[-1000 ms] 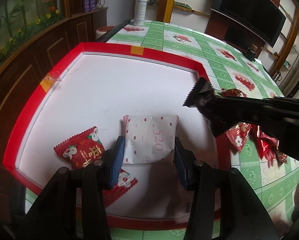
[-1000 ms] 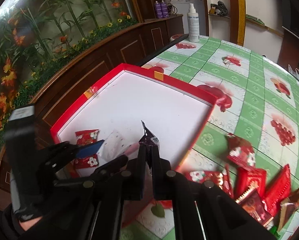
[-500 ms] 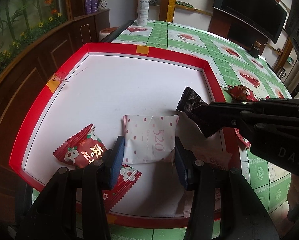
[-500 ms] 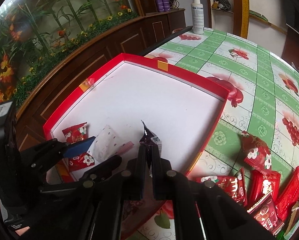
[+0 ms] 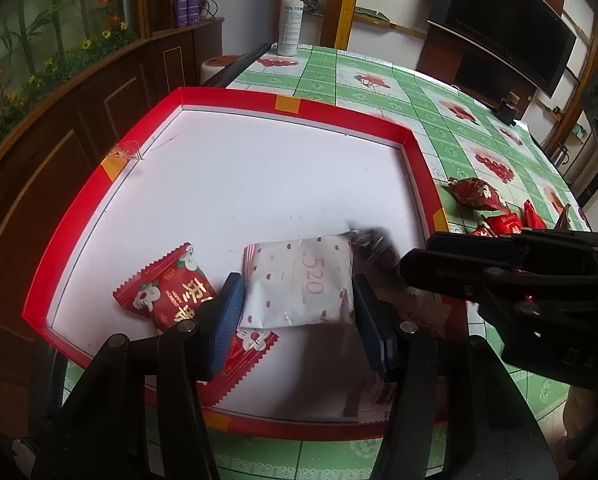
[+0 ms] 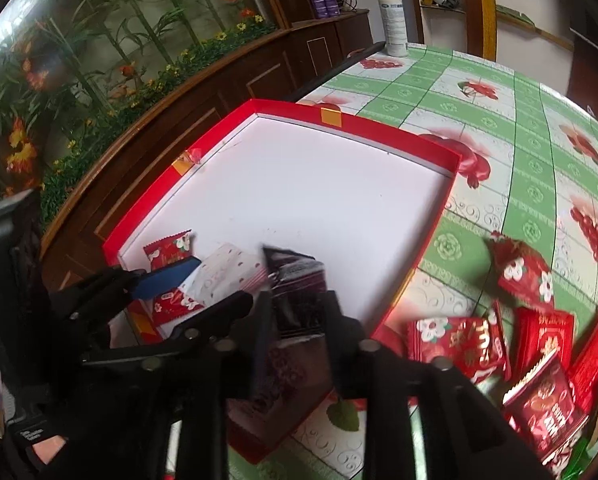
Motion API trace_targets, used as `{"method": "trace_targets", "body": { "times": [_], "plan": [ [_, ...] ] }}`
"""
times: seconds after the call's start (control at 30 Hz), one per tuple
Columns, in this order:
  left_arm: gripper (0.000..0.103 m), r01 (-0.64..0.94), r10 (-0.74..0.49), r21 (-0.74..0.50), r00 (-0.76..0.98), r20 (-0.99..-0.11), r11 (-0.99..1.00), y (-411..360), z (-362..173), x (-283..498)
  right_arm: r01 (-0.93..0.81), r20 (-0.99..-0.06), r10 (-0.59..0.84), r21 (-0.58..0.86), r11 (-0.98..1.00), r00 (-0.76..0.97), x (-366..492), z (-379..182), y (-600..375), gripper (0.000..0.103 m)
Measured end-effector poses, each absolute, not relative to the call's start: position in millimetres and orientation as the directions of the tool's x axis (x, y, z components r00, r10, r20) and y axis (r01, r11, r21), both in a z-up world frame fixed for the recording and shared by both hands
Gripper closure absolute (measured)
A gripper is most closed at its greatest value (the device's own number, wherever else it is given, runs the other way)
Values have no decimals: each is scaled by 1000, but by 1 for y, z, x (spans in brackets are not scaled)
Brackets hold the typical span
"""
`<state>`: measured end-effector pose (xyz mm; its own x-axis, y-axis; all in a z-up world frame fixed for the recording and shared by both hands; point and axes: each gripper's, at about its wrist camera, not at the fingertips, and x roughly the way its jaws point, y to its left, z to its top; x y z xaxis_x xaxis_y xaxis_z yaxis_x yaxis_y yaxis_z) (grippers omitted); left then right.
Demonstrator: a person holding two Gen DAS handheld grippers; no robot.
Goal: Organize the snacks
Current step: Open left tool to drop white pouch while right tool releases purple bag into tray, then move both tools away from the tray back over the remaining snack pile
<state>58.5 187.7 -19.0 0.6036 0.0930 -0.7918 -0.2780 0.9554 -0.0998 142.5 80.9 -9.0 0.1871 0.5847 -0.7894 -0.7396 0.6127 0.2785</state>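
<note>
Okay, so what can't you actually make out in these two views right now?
- Dark snack packet: motion-blurred in both views, so its print is unreadable; it sits between the opening jaws of the right gripper.
- Red packet under the white 520 packet: mostly covered in the left view by that packet and the left gripper.
- Red snack pile: cut off by the right view's edge.
- Spray bottle: label too small.

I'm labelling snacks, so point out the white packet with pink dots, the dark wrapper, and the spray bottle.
white packet [image 5: 297, 284], left wrist view, middle of its printed face
dark wrapper [image 6: 297, 280], right wrist view, upper half of the blurred wrapper
spray bottle [image 6: 393, 26], right wrist view, its white body
</note>
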Motion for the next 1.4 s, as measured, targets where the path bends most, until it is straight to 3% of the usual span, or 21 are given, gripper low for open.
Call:
{"method": "trace_targets", "body": {
  "times": [0.1, 0.23, 0.63, 0.8, 1.4],
  "plan": [
    [46, -281, 92, -103, 603, -792, 954, 186, -18, 57, -729, -783, 589, 282, 623, 201, 141, -5, 73, 63],
    [36, -281, 101, -94, 608, -788, 955, 182, -12, 53, -713, -766, 601, 289, 639, 228, 138, 4, 57, 42],
    [35, -238, 49, -141, 646, -761, 961, 163, 9, 39, -656, -733, 625, 336, 676, 268, 126, 21, -9, 6],
    [35, -196, 2, -163, 646, -763, 967, 145, 14, 36, -609, -733, 623, 370, 702, 273, 123, 20, -42, 0],
    [35, -31, -122, -180, 621, -774, 983, 80, 19, 39, -411, -776, 542, 401, 819, 322, 123, 4, -156, 0]
  ]
}}
